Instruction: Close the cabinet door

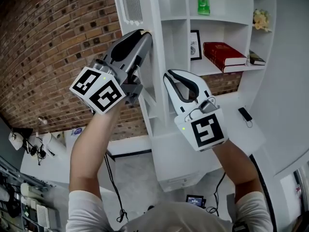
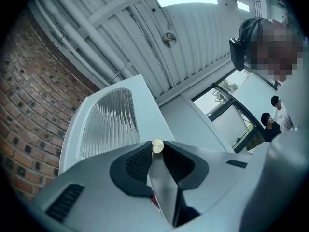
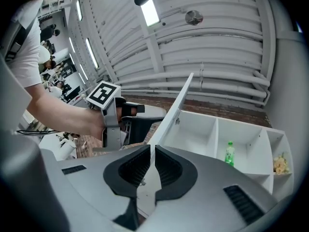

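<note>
While the door [image 2: 108, 122] stands swung out from the cabinet [image 1: 179, 37], the left gripper [image 2: 156, 153] pinches its edge at the brass knob [image 2: 157, 146] and the right gripper [image 3: 150, 153] pinches the same edge further along. I'd swing both together along the hinge arc, gripping lightly so the panel doesn't twist.

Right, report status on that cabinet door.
Left gripper and right gripper shut on cabinet door edge. Door stands open. Green bottle set back on shelf, nothing seen blocking.
</note>
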